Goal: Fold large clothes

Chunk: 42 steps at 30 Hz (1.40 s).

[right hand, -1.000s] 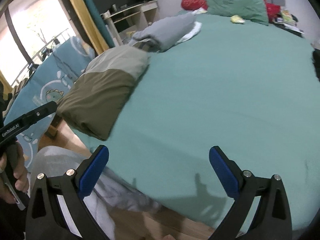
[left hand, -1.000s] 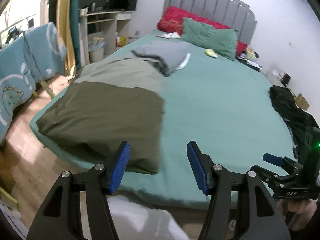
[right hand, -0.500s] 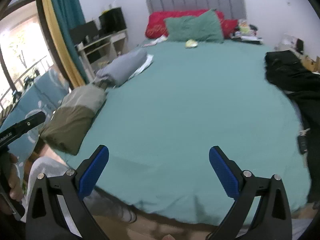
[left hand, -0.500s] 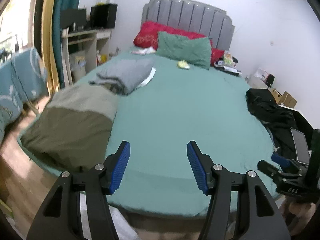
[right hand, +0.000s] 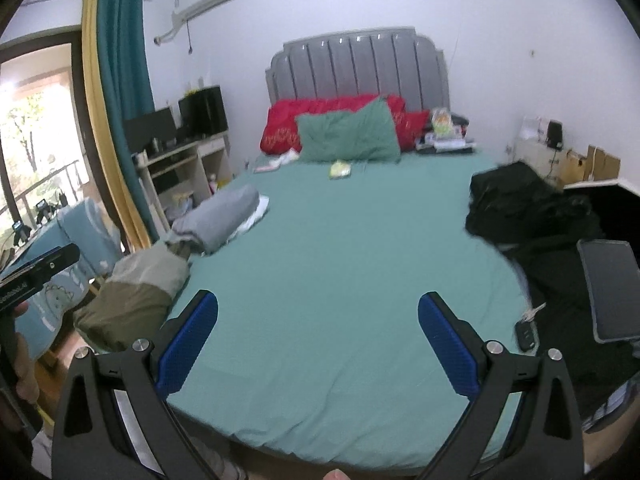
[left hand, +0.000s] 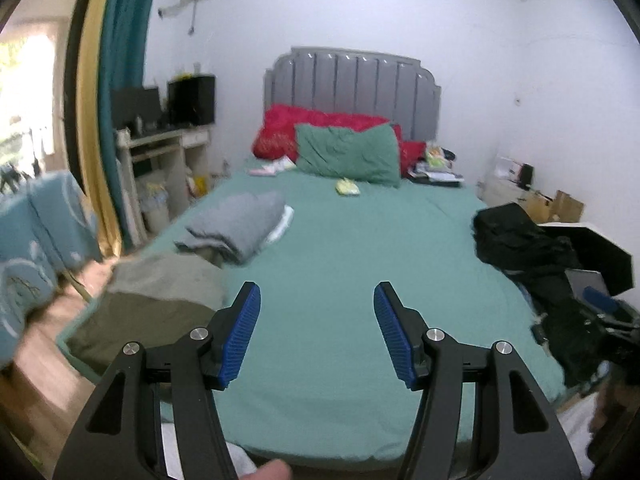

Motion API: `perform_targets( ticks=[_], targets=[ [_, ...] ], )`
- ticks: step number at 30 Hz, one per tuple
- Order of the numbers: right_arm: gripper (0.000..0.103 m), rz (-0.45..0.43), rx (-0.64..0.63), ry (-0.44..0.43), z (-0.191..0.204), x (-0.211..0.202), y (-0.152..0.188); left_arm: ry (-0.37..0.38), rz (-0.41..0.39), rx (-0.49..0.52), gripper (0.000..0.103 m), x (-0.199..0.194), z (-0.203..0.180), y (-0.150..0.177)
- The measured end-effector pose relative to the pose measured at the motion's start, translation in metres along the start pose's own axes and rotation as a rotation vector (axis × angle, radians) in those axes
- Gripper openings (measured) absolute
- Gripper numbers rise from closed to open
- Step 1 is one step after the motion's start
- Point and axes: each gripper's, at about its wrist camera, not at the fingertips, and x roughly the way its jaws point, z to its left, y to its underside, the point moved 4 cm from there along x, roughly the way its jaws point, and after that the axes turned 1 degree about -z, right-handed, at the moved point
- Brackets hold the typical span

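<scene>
left gripper and right gripper both hang at the foot of the bed, jaws spread wide, nothing between them. neither touches the sheet. foot edge of the mattress runs just under the fingers in both views.

near left corner: folded olive and tan garment sits right at the bed's left edge. just behind it, a folded grey garment, also along the left side. right edge: a rumpled black clothes pile spills over the side, with a tablet and a key fob near it.

middle of the sheet between those piles is bare green, wide open strip running up the bed.

far end: small yellow item, then green pillow, red pillows, grey headboard. desk and curtain off the left side.
</scene>
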Motion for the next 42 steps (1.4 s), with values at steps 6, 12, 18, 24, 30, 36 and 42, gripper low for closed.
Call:
perform_targets(
  ticks=[6,12,18,24,30,36,42],
  targets=[
    [0.1,-0.083,-0.029,-0.007,0.013,-0.027,-0.021,0.01,-0.109,0.03,0.062,-0.029,-0.01,-0.018],
    [0.1,-0.169,-0.056,-0.029,0.037,-0.048,-0.032,0.035,-0.243,0.018,0.067,-0.053,-0.006,-0.029],
    [0.1,-0.225,-0.11,-0.048,0.066,-0.056,-0.034,0.045,-0.297,-0.008,0.074,-0.058,0.005,-0.028],
    [0.1,-0.209,-0.118,-0.058,0.077,-0.043,-0.029,0.024,-0.308,-0.037,0.081,-0.053,0.022,-0.023],
    [0.1,-0.168,-0.126,-0.053,0.084,-0.027,-0.02,0.018,-0.261,-0.05,0.081,-0.042,0.032,-0.01],
    [0.1,-0.138,-0.121,-0.044,0.085,-0.013,-0.013,0.028,-0.223,-0.046,0.081,-0.035,0.037,-0.001],
    [0.1,-0.102,-0.114,-0.04,0.085,-0.002,-0.005,0.029,-0.208,-0.058,0.081,-0.027,0.045,0.001]
  ],
)
